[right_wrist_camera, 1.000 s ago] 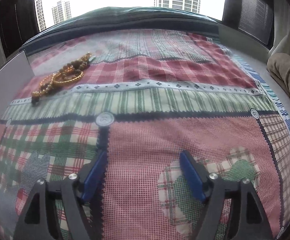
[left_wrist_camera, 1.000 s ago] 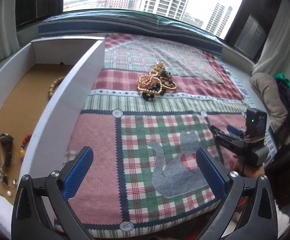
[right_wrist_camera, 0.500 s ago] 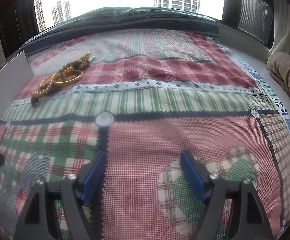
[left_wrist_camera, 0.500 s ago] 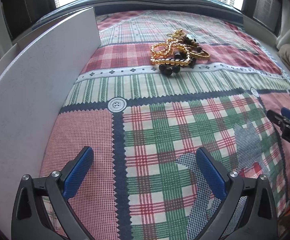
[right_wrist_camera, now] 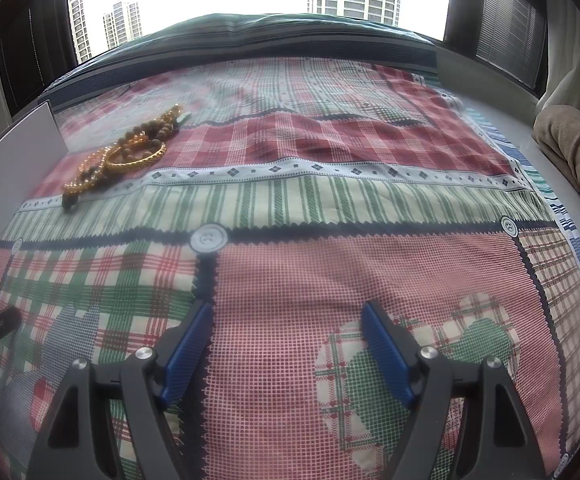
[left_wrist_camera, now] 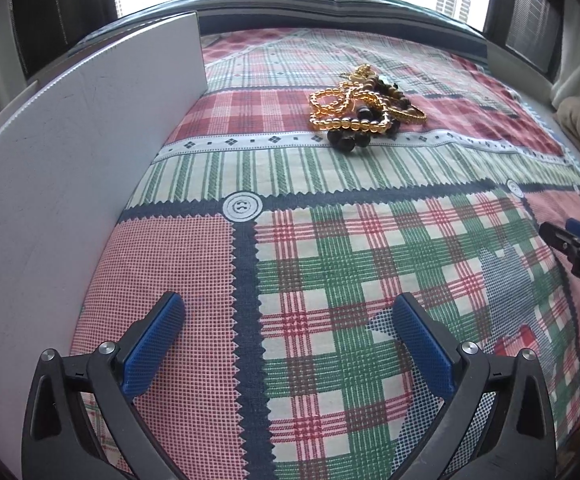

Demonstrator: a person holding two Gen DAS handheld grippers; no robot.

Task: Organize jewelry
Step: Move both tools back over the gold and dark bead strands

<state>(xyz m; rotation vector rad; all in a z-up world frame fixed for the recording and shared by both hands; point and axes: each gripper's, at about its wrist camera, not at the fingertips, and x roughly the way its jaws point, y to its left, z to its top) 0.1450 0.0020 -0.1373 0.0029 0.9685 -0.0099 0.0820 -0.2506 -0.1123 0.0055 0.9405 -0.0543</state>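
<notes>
A tangled pile of jewelry, gold bead strings, gold bangles and dark beads, lies on the plaid bedspread, well ahead of both grippers. The right wrist view shows the same jewelry pile far off to the upper left. My left gripper hovers low over the bedspread, open and empty, beside the white box wall. My right gripper is open too, with nothing between its blue pads. The box's inside is hidden from here.
The white box stands along the left side of the bed. The other gripper's tip shows at the right edge of the left wrist view. Folded clothes lie at the right. Windows stand behind the bed.
The left gripper has dropped down beside the box, so the box's inside went out of view and the jewelry pile looms nearer. The right gripper has stayed put.
</notes>
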